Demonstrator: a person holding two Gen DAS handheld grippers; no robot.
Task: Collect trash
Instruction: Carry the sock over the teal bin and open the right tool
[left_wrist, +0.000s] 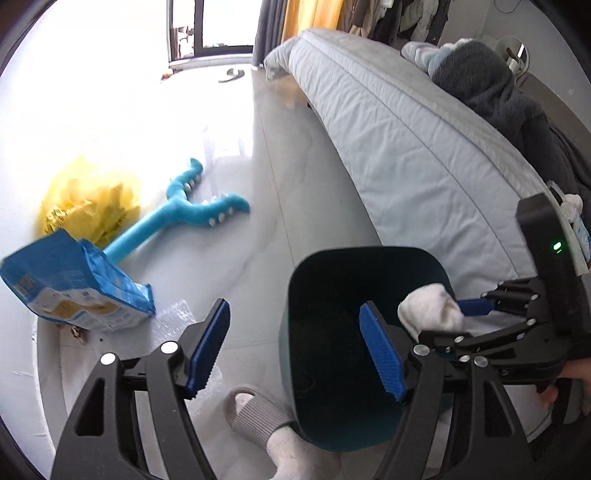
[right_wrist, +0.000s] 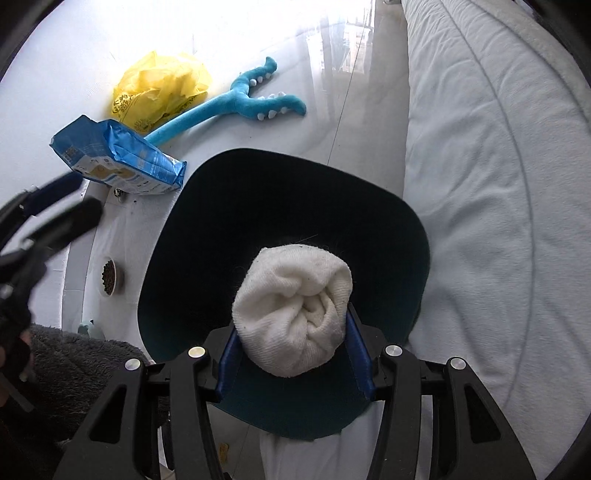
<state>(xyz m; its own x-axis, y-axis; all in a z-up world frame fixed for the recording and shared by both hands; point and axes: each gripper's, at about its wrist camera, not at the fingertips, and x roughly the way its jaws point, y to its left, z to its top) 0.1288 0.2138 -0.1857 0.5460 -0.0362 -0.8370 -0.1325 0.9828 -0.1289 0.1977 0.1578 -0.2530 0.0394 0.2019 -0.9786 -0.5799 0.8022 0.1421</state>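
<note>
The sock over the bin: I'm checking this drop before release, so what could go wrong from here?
1. The sock is clamped in the right gripper above the near side of the bin, not its middle; released now, it might catch the rim or fall outside.
2. The open left gripper hangs at the bin mouth, one pad over the opening, so it could knock the bin.
</note>
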